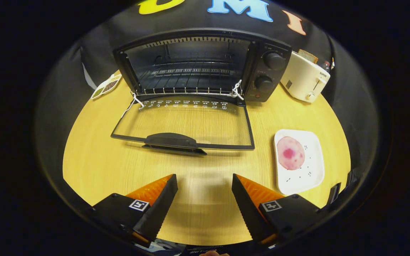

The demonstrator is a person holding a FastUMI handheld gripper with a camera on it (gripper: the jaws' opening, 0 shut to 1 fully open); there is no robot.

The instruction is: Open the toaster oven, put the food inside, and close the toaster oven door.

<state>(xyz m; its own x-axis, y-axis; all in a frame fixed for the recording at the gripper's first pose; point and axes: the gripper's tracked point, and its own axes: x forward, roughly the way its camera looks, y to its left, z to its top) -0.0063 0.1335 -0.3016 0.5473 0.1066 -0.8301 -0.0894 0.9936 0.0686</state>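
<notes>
The gripper (204,181) hangs over the pale wooden table (94,170) with its fingers spread wide and nothing between them. Well beyond them stands the black toaster oven (205,64), its glass door (187,124) folded down flat onto the table. The round pink slice of food (290,153) lies on a white square plate (315,170), just ahead of the right finger. A cream pop-up toaster (304,80) stands beside the oven.

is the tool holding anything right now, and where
Nothing is held. The tool is open over bare table, short of the oven's open door; the food lies on its plate.
</notes>
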